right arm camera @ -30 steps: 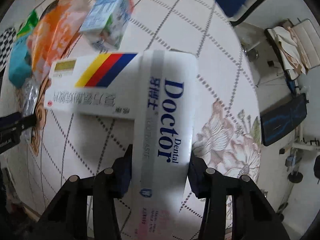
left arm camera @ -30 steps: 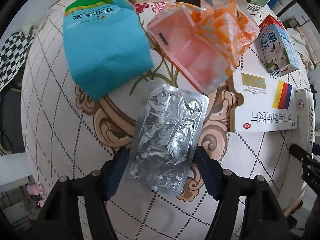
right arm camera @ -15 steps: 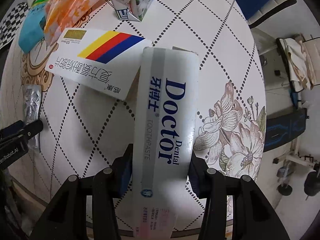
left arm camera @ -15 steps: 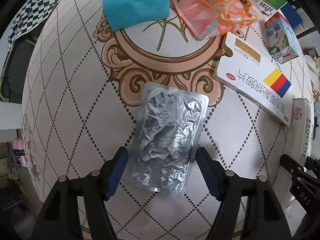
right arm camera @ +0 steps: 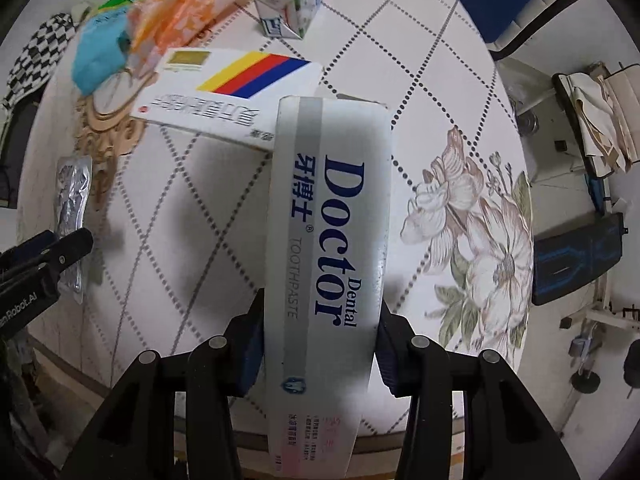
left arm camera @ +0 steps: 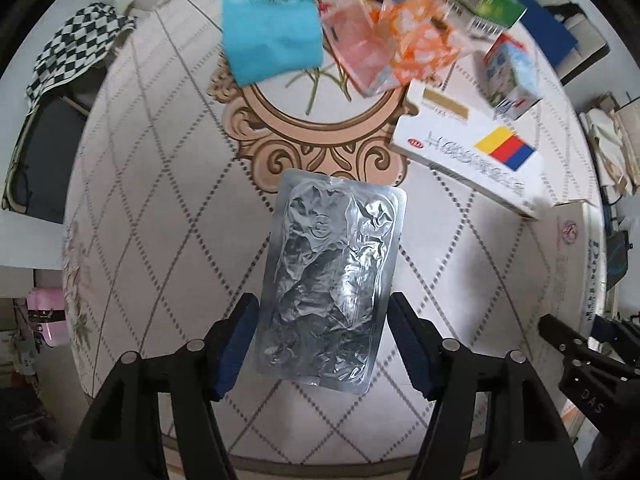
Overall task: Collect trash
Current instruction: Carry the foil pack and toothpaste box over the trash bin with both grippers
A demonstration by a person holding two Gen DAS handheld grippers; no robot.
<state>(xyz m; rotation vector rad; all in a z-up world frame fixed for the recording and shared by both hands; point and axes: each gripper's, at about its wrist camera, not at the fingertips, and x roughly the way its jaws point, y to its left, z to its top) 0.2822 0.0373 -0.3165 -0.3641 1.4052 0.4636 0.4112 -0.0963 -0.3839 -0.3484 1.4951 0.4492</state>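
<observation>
Left gripper is clamping a crumpled silver foil blister sheet by its long edges, above the round patterned bench. Right gripper is gripping a long white "Doctor Dental" toothpaste box near its lower end, above the bench edge. A white medicine box with yellow, red and blue stripes is lying just beyond the toothpaste box; a small milk carton is standing farther back.

— How did we hold our left gripper?
— Low in the frame's centre, pads pressed on the foil blister sheet.
— And our right gripper?
— Bottom centre too, clamped on the toothpaste box, both pointing up-frame.
</observation>
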